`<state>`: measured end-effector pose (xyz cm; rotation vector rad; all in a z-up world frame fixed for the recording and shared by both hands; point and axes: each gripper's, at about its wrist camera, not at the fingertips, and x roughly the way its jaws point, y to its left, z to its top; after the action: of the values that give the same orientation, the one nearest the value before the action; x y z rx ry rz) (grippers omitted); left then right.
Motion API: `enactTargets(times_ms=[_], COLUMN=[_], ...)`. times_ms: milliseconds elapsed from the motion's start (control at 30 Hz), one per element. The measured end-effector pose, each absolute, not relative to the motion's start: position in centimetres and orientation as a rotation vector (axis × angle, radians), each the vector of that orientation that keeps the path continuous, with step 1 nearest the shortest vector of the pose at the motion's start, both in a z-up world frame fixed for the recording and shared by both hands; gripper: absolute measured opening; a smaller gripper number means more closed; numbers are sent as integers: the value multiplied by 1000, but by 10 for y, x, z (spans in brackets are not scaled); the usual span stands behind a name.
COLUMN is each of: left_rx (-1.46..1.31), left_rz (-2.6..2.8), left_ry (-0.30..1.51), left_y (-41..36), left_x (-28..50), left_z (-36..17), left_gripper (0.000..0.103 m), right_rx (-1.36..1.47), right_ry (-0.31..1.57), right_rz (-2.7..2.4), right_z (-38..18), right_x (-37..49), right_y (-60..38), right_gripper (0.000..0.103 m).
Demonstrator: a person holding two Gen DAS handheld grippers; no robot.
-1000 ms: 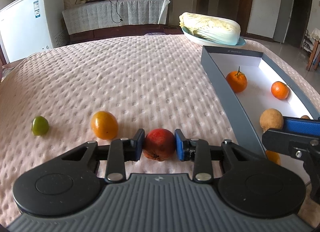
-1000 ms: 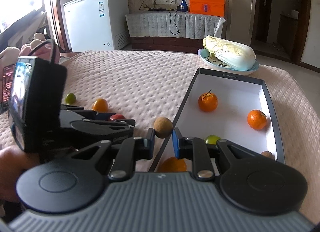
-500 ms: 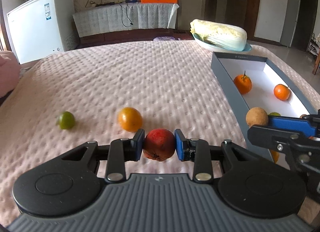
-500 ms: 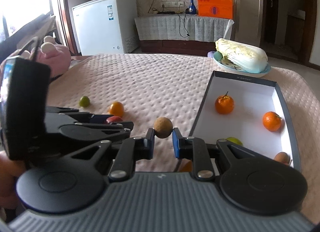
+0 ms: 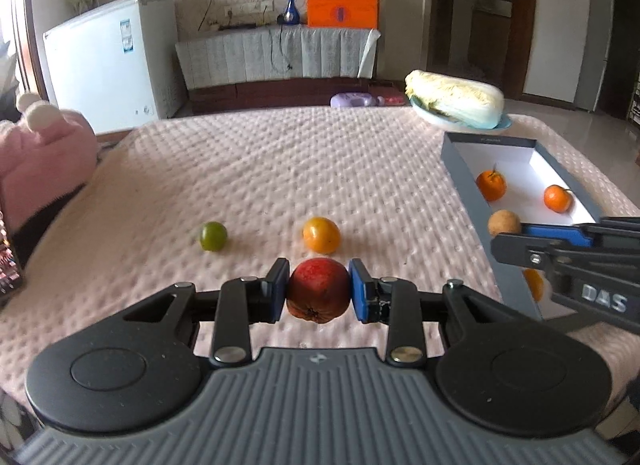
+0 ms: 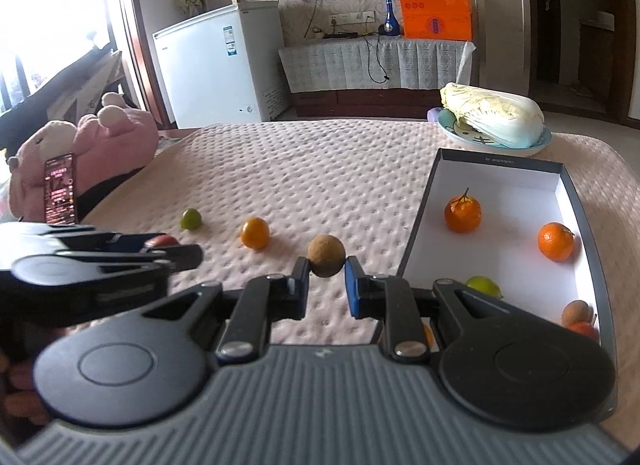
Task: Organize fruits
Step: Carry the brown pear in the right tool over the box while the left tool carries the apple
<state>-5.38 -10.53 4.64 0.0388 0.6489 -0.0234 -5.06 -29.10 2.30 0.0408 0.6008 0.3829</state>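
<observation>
Red fruit (image 5: pixel 318 289) clamped in left hand-held gripper (image 5: pixel 319 289) above the surface (image 5: pixel 320 169); brown fruit (image 6: pixel 326 255) clamped in right hand-held gripper (image 6: pixel 326 283); green fruit (image 5: pixel 213 236) and orange fruit (image 5: pixel 321 234) lie beyond; box (image 6: pixel 414 241) at right holds two tangerines (image 6: pixel 463 213) and a lime (image 6: pixel 484 286).

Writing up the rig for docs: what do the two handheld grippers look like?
Both match: a ribbed grey housing, two round black discs, black linkage bars with silver pivot screws, and blue pads on black fingers. The left gripper and right gripper look identical. White "DAS" lettering shows on the right gripper's side in the left wrist view. No cables visible.
</observation>
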Motion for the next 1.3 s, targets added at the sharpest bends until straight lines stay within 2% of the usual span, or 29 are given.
enactTargets(times_ms=[200, 533, 1300], left_rx=[19, 49, 55], left_rz=[-14, 31, 3], left_ry=[640, 669, 658], left_y=[-103, -108, -118], left_x=[-72, -61, -56], left_z=[53, 36, 34], left_gripper=[38, 38, 38], right_rx=[57, 50, 44], right_ry=[589, 581, 581], right_rz=[398, 412, 423], right_z=[26, 28, 28], right_x=[-56, -63, -63], right_y=[-292, -293, -292], right_gripper=[22, 22, 22])
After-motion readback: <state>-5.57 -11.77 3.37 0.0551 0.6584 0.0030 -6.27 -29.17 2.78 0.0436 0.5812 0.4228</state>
